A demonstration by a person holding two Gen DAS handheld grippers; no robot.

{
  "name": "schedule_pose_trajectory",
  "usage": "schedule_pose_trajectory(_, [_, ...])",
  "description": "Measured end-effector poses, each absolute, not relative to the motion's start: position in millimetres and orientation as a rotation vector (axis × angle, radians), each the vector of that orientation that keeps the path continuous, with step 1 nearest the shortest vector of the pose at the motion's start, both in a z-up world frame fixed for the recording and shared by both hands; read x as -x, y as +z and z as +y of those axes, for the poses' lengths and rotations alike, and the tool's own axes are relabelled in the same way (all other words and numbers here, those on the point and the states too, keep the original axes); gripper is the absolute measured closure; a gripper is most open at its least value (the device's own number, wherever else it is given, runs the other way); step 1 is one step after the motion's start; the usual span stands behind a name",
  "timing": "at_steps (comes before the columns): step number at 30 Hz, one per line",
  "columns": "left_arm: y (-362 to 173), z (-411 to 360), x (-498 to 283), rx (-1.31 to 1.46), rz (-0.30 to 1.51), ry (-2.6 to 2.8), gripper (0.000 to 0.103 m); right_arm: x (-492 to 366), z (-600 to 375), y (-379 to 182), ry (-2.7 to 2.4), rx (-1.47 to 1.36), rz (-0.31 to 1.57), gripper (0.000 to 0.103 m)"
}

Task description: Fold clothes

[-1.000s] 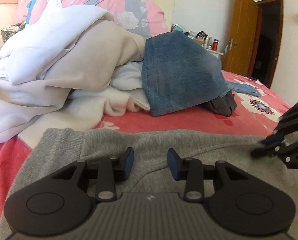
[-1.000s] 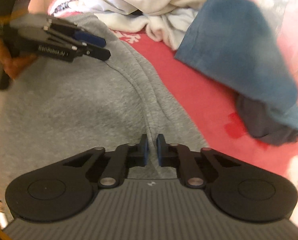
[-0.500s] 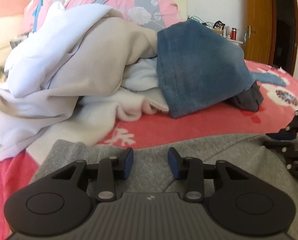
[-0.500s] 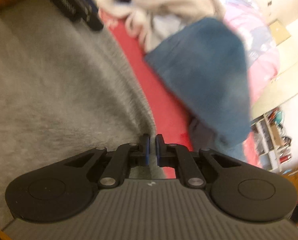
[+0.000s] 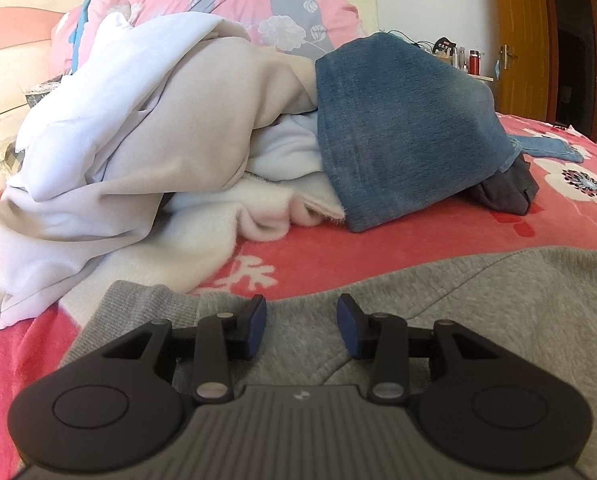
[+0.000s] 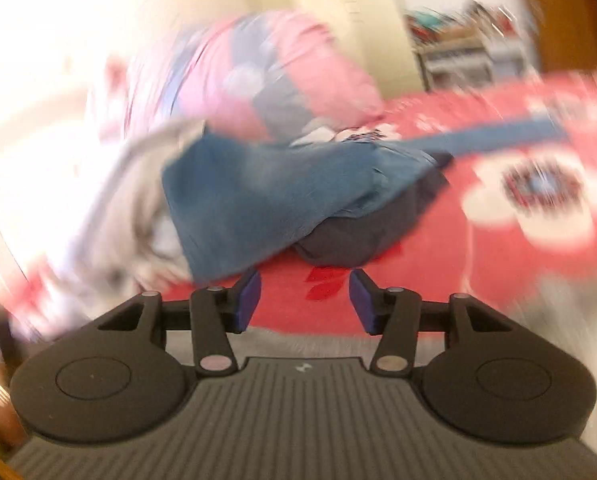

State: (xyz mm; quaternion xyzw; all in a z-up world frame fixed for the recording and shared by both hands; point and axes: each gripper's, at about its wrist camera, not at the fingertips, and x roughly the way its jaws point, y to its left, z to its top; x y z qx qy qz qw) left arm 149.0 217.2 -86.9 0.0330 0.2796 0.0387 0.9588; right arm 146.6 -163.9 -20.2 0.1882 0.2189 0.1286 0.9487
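A grey sweatshirt [image 5: 438, 292] lies flat on the red floral bed cover [image 5: 418, 232]. My left gripper [image 5: 301, 326] hovers low over its ribbed hem, jaws apart, nothing between the pads. In the blurred right wrist view my right gripper [image 6: 304, 298] has its jaws opening with nothing between them; it sits just past the grey sweatshirt's edge [image 6: 306, 342], facing the bed cover [image 6: 498, 248] and the blue jeans [image 6: 266, 200].
A heap of clothes lies beyond: white and beige garments [image 5: 146, 132], blue jeans [image 5: 398, 136] and a dark grey piece [image 5: 506, 192]. Pink floral bedding [image 5: 250, 12] is behind the heap. A wooden door [image 5: 526, 36] stands at the far right.
The right gripper let go of the grey sweatshirt's fold, opened, rolled and swung away over the edge. It has left the left wrist view. The left gripper turned slightly.
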Motion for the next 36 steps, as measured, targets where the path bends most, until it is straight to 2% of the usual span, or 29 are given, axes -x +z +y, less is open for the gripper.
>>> schedule_pose_trajectory(3, [-84.0, 218.3, -147.8, -0.053, 0.569, 0.081, 0.062, -96.6, -196.1, -22.5, 0.209, -0.481, 0.428, 0.044])
schedule_pose_trajectory(5, [-78.8, 220.4, -146.2, -0.027, 0.575, 0.086, 0.058, -60.8, -219.8, -23.8, 0.14, -0.503, 0.42, 0.04])
schedule_pose_trajectory(12, [-54.5, 202.3, -124.5, 0.042, 0.517, 0.051, 0.05, 27.3, -300.4, -36.9, -0.1, -0.598, 0.419, 0.034])
schedule_pose_trajectory(17, [-77.5, 180.5, -131.2, 0.011, 0.586, 0.077, 0.048, 66.4, -348.4, -50.4, -0.299, -0.612, 0.38, 0.033])
schedule_pose_trajectory(23, [-92.7, 176.7, -131.1, -0.003, 0.549, 0.13, 0.046, 65.6, -370.9, -62.8, -0.529, -0.254, 0.432, 0.033])
schedule_pose_trajectory(27, [-95.5, 175.8, -129.2, -0.011, 0.536, 0.145, 0.044, 27.5, -370.5, -82.7, -0.509, 0.047, 0.475, 0.033])
schedule_pose_trajectory(30, [-95.6, 173.0, -126.9, -0.022, 0.53, 0.154, 0.044, -1.6, -370.7, -103.1, -0.49, 0.221, 0.538, 0.037])
schedule_pose_trajectory(31, [-95.6, 172.2, -126.3, -0.025, 0.529, 0.157, 0.044, -8.3, -371.1, -109.5, -0.489, 0.267, 0.552, 0.043])
schedule_pose_trajectory(33, [-96.0, 171.5, -126.4, -0.028, 0.527, 0.161, 0.043, -16.2, -372.7, -117.2, -0.493, 0.338, 0.563, 0.064])
schedule_pose_trajectory(34, [-96.2, 171.1, -126.4, -0.03, 0.526, 0.163, 0.043, -18.2, -375.3, -117.0, -0.501, 0.349, 0.56, 0.087])
schedule_pose_trajectory(35, [-96.4, 170.7, -126.5, -0.032, 0.524, 0.165, 0.043, -18.5, -377.6, -115.5, -0.509, 0.357, 0.551, 0.094])
schedule_pose_trajectory(36, [-96.6, 170.4, -126.5, -0.034, 0.523, 0.167, 0.043, -15.3, -379.4, -111.8, -0.513, 0.358, 0.533, 0.094])
